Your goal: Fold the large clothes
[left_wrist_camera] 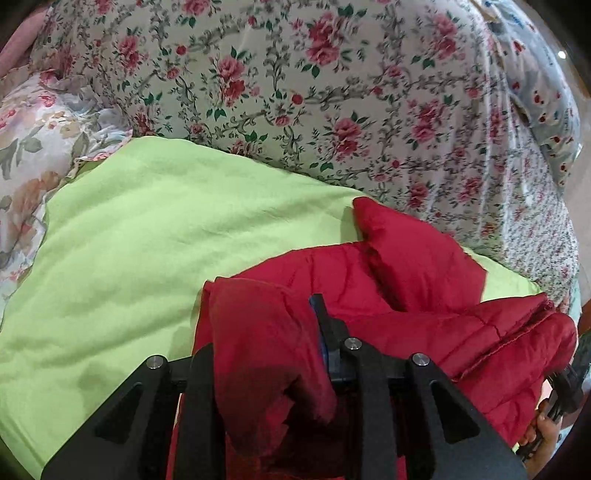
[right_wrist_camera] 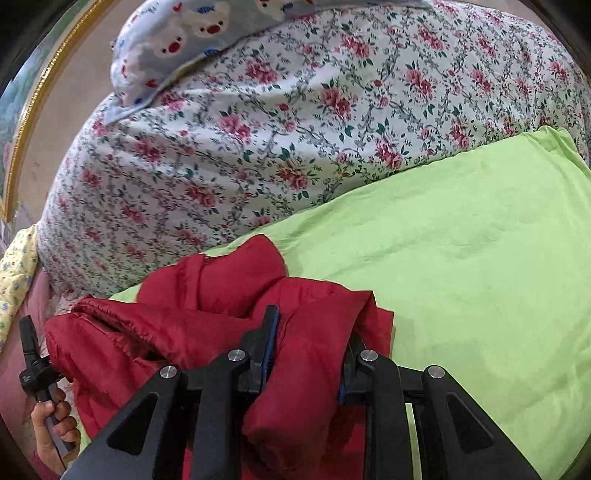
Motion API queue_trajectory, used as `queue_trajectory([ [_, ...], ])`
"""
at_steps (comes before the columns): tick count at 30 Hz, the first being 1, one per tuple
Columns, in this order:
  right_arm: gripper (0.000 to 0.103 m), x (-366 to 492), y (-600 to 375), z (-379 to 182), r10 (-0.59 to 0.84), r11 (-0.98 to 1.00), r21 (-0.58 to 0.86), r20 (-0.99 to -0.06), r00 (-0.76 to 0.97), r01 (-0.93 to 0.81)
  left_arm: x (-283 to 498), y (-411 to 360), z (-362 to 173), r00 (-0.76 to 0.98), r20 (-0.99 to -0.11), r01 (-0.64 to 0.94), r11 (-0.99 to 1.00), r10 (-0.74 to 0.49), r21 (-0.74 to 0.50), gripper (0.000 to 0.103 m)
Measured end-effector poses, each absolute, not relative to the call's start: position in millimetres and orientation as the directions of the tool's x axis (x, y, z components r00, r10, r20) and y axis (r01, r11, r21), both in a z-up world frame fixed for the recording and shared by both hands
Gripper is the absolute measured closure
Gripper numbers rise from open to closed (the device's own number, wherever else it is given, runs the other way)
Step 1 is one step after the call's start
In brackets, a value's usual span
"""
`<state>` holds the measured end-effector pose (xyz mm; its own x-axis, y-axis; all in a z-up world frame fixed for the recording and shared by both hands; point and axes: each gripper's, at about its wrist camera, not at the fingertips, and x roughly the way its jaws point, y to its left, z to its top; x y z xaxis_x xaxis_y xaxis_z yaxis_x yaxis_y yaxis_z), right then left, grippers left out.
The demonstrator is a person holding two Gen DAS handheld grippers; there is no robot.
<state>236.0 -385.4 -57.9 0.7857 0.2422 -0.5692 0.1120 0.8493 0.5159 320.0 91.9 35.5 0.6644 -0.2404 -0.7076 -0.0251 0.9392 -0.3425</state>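
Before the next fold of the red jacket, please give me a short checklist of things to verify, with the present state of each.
1. Left gripper holds red jacket: ok, fabric bunched between the fingers.
2. Right gripper holds jacket: ok.
3. Green sheet ahead free of other items: ok.
4. Jacket flat, without bunching: not ok, it is crumpled.
5. Sleeves tucked in: cannot tell.

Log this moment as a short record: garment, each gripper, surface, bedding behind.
garment: red padded jacket, bunched, partly lifted
left gripper: shut on a fold of the jacket
right gripper: shut on another fold of the jacket
surface: light green sheet under the jacket
behind: rose-print bedspread; blue bear-print pillow on it
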Motion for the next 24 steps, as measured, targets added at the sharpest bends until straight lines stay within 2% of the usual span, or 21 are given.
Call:
queue_trajectory([
  [21,0.078,304,-383,-99,0.196,0.862,0.476,-0.629,0.752,0.173,375,86,5,0.654,-0.725,-0.072,0.937,-0.215,-0.342,0.074],
  [24,0.078,305,-385,-102,0.205,0.856,0.489,-0.623,0.755,0.171,364,90,10,0.667,-0.713,-0.072,0.935,-0.214,-0.348,0.07],
])
